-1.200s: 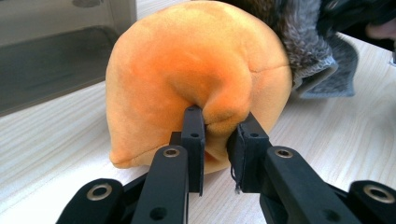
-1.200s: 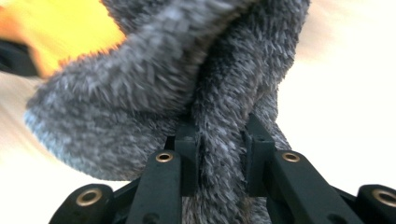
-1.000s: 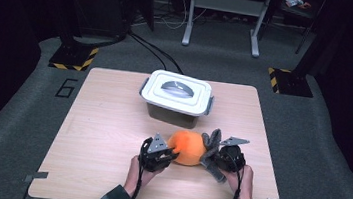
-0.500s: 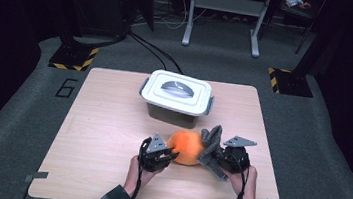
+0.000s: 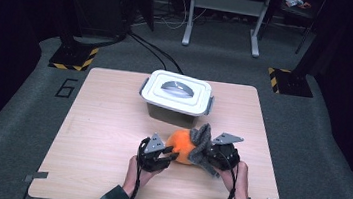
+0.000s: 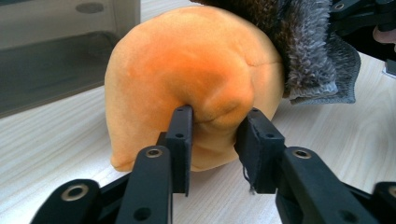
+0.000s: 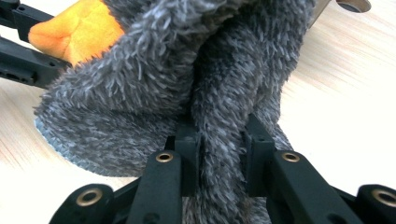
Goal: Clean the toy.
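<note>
An orange plush toy [image 5: 181, 145] [image 6: 187, 65] lies on the wooden table [image 5: 106, 121] near its front, with a grey furry piece [image 5: 201, 136] [image 7: 154, 74] draped over its right side. My left gripper [image 5: 170, 152] [image 6: 217, 116] pinches a bulge of the orange plush; its jaws have just been opening a little, and the pads still touch the fold between them. My right gripper [image 5: 202, 154] [image 7: 219, 135] is shut on a fold of the grey fur and holds it raised. The orange plush [image 7: 74, 32] peeks out at the upper left of the right gripper view.
A white lidded container [image 5: 177, 93] [image 6: 46, 56] with grey clasps stands just behind the toy at the table's middle. A hand holds each gripper from the front edge. Dark floor, cables and stands surround the table.
The right gripper has risen and shifted a little, drawing the grey fur upward off the orange plush. The left gripper kept its place.
</note>
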The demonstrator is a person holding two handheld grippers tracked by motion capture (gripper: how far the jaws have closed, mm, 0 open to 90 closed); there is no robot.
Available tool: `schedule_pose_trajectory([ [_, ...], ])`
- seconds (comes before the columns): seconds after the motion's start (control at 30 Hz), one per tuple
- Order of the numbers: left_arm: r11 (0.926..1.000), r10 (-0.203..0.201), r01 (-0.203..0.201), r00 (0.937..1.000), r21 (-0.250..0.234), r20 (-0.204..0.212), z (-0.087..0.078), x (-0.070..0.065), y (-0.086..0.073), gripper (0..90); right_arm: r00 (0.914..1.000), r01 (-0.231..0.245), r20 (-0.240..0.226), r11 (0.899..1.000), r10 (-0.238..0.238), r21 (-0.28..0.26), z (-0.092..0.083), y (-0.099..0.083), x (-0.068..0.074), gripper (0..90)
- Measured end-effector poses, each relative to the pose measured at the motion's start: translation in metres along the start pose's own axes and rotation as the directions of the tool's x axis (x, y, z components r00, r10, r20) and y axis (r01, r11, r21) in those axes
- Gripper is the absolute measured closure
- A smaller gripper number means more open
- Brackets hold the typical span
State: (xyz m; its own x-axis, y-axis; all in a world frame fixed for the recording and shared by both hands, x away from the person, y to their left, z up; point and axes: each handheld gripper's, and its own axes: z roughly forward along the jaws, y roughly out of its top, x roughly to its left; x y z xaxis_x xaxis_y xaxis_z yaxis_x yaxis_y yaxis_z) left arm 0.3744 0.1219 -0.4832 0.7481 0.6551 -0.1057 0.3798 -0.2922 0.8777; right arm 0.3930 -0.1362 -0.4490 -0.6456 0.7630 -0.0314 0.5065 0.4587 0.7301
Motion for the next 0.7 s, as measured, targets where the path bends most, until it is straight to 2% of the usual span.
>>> schedule_pose_trajectory([
  [0.17,0.9998,-0.002,0.002,0.9998,0.019,-0.022,0.0,0.002,-0.001,51.0,1.0,-0.007,-0.004,1.0,0.007,-0.005,0.001,0.0,-0.003,72.6],
  [0.23,0.9997,-0.004,0.005,0.9998,0.024,-0.019,0.001,0.002,-0.002,45.8,0.9999,-0.013,-0.007,1.0,0.013,-0.004,0.002,0.0,-0.004,72.6],
  [0.37,0.9992,0.01,-0.009,0.9995,0.039,-0.031,0.005,0.001,-0.003,42.2,0.9998,-0.018,-0.01,1.0,0.018,-0.008,0.002,-0.001,-0.005,72.6],
  [0.43,0.9986,0.034,-0.032,0.9984,0.041,-0.046,0.008,0.0,-0.003,41.1,0.9997,-0.024,-0.011,1.0,0.024,-0.01,0.002,-0.001,-0.005,72.6],
  [0.53,0.9939,0.097,-0.092,0.9915,0.06,-0.087,0.011,-0.004,-0.001,41.7,0.9996,-0.022,-0.016,1.0,0.022,-0.012,0.003,-0.002,-0.006,72.6],
  [0.6,0.9926,0.109,-0.103,0.9893,0.064,-0.097,0.012,-0.005,-0.001,42.8,0.9997,-0.022,-0.014,1.0,0.022,-0.012,0.003,-0.002,-0.007,72.6],
  [0.7,0.991,0.124,-0.117,0.9855,0.064,-0.116,0.015,-0.006,-0.001,54.5,0.9996,-0.025,-0.011,1.0,0.025,-0.01,0.003,-0.002,-0.006,72.6],
])
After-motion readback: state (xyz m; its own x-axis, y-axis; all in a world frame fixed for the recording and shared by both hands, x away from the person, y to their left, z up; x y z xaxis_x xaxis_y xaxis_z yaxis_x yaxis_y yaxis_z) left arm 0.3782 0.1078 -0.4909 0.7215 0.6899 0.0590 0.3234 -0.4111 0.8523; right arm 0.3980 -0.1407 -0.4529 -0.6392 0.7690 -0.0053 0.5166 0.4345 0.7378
